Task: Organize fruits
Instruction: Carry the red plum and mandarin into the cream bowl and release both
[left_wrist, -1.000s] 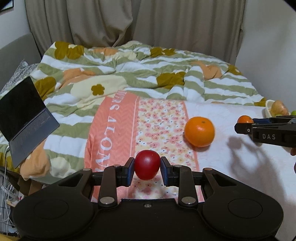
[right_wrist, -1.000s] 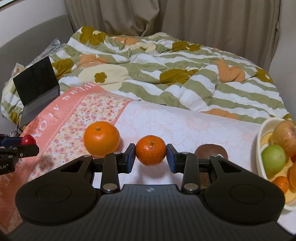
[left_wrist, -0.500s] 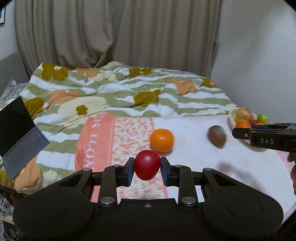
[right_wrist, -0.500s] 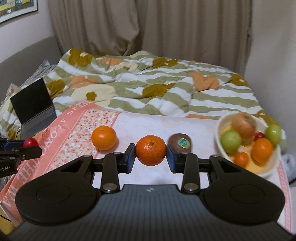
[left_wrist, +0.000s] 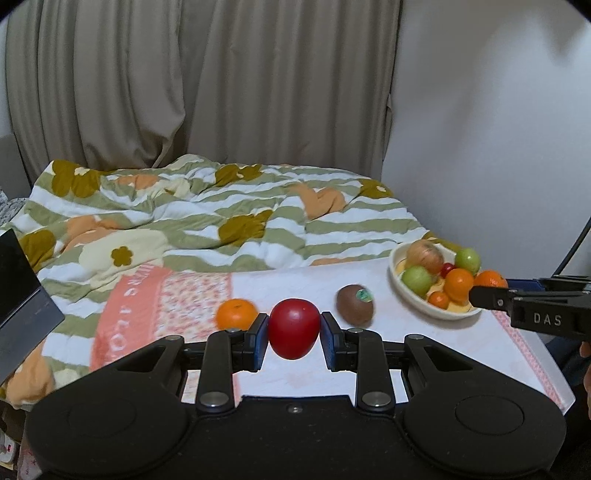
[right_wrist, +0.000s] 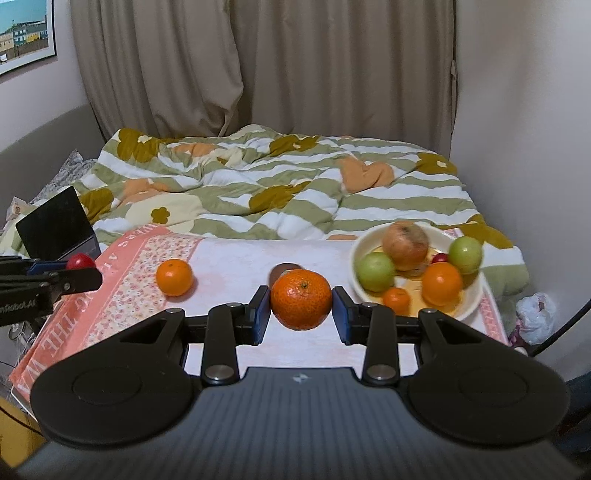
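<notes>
You had the left gripper (left_wrist: 294, 328) clamped on a red apple (left_wrist: 293, 328) and the right gripper (right_wrist: 301, 309) clamped on a mandarin (right_wrist: 301, 303), both mid-carry. The bowl (right_wrist: 470, 309) lay at two o'clock of the right gripper; the next move called for lowering each fruit into it before releasing.

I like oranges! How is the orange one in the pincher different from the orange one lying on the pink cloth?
The mandarin is clamped in the right gripper, off the cloth; the loose orange lies on the floral cloth, untouched. The mandarin is a deeper, speckled orange; the loose orange is paler and smoother. Both are round citrus outside the bowl.

Glossy red fruit (left_wrist: 294, 328); matt plastic fingers (left_wrist: 258, 341).
</notes>
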